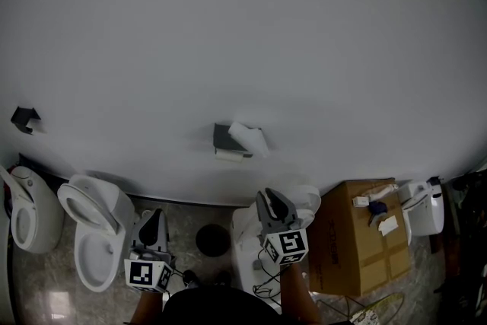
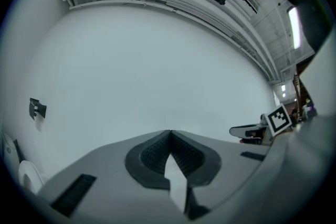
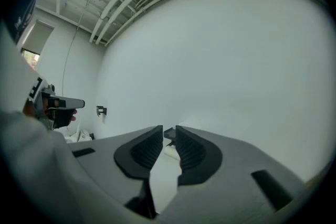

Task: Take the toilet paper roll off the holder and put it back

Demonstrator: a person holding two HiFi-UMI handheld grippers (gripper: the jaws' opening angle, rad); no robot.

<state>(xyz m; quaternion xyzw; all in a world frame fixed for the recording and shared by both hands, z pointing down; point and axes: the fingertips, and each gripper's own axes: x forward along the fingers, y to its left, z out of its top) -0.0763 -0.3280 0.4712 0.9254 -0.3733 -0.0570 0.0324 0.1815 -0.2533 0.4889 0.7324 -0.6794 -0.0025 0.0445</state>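
The toilet paper roll (image 1: 248,138) sits on its holder (image 1: 222,136), low on the wall (image 1: 243,27) near its bottom edge, so I judge the removal has not begun. The right gripper (image 1: 272,202) points toward it, well apart; its fingers leave only a narrow gap, with nothing between. The left gripper (image 1: 152,218) waits aside, fingers closed together and empty.

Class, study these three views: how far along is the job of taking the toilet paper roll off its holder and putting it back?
Done: nothing visibly; the roll sits at the holder on the wall. In hand: the right gripper points at it from a distance, fingers slightly apart, empty; the left gripper is shut, empty. Left: reach, grip, lift off, put back.
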